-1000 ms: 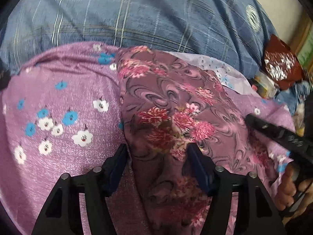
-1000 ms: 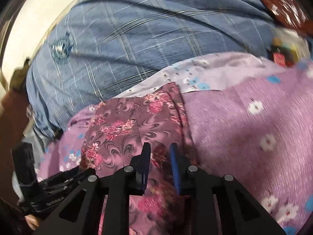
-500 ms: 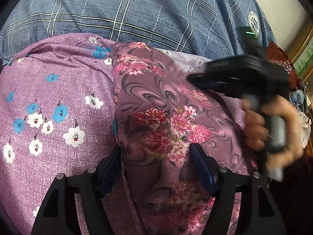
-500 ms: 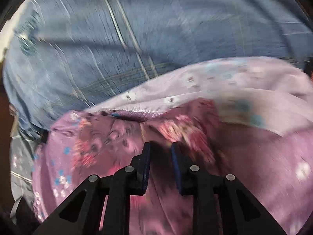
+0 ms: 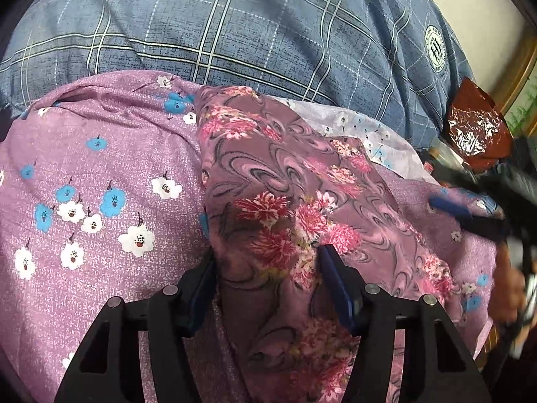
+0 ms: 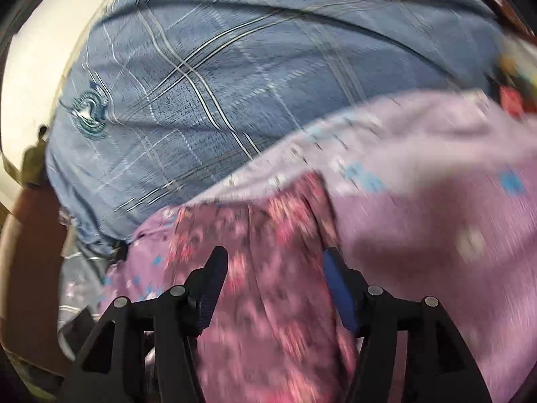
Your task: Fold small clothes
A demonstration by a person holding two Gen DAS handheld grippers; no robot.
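A small mauve garment with pink and red flowers (image 5: 288, 188) lies folded over on a purple flowered sheet (image 5: 100, 174). It also shows, blurred, in the right wrist view (image 6: 268, 235). My left gripper (image 5: 265, 268) is open, its fingers wide apart on either side of the garment's near end. My right gripper (image 6: 273, 268) is open over the same garment. It also appears at the right edge of the left wrist view (image 5: 470, 215), held in a hand, clear of the garment.
A blue checked cover (image 5: 251, 23) fills the far side. A pale lilac cloth (image 5: 369, 131) lies under the garment's far edge. A dark red foil packet (image 5: 476, 131) and clutter sit at the far right.
My right gripper carried the garment's edge across, opened from shut and let it go, then drew back to the right. My left gripper stayed open in place.
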